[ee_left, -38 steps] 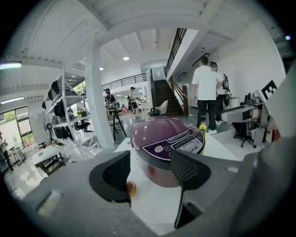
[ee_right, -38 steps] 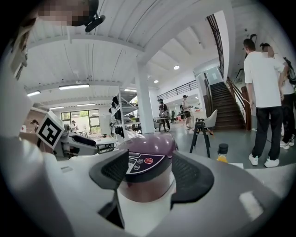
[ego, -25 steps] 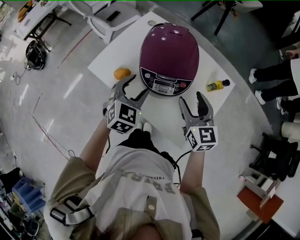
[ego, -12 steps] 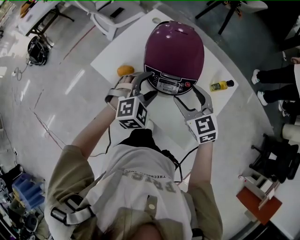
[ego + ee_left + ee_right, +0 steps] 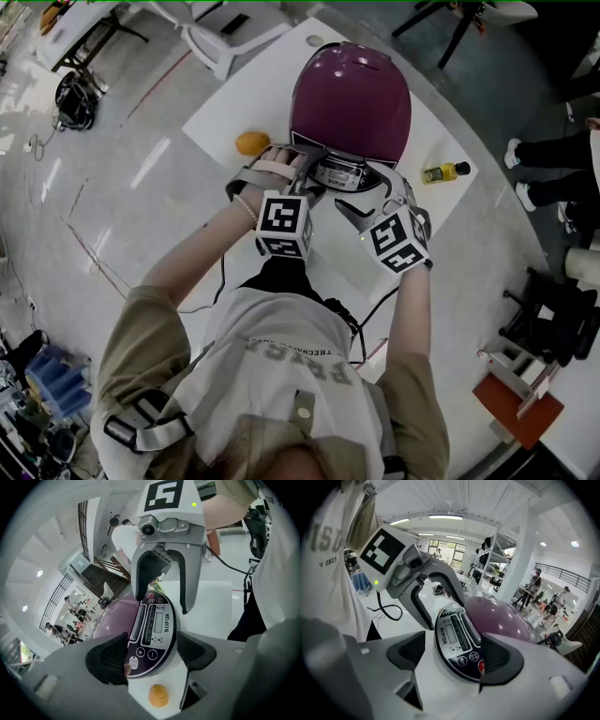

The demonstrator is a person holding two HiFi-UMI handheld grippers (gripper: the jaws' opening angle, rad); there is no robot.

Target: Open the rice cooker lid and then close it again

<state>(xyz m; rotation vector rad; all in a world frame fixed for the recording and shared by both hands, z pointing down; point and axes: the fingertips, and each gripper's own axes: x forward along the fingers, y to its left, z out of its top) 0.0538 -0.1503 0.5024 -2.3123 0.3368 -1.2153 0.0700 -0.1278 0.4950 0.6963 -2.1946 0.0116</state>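
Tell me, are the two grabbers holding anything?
No, nothing is held. The left gripper and right gripper have just been opening their jaws, which stand apart in front of the rice cooker. Its control panel shows between them, ungripped.

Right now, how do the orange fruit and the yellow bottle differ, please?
The orange fruit is round; the yellow bottle is elongated, dark-capped, lying on its side. In the head view the fruit sits left of the rice cooker, the bottle right. Both rest on the white table.
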